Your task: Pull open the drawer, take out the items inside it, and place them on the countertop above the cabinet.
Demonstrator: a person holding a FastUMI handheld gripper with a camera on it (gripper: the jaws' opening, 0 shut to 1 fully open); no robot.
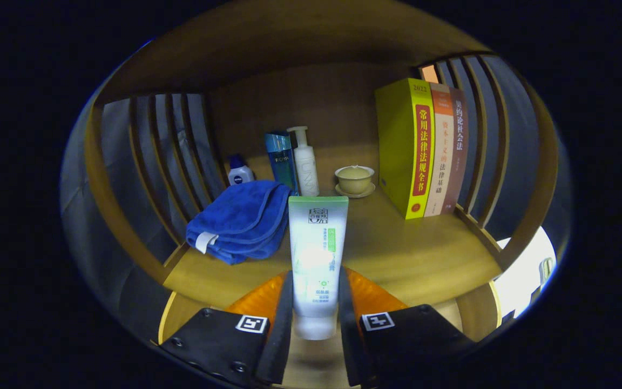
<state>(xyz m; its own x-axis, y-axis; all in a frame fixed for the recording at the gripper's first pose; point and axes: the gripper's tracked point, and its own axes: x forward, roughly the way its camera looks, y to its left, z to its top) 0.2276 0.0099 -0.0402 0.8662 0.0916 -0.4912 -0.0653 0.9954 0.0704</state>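
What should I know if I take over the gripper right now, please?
Gripper: shut on the tube, held upright between both fingers above the countertop.
On the countertop: blue towel just beside the tube, small bottle, blue box, pump bottle, lidded cup on a saucer, three books standing beyond.
Done: tube brought over the countertop.
Left: set it down and release; check the drawer for more items.

Dim, warm light fills the wooden shelf (pixel 413 254); the tube (pixel 317 254) shows a pale glare patch mid-body. Fisheye distortion bends the side slats (pixel 165 146). A blown-out white patch glows beyond the slats; the tube's lower end blurs.
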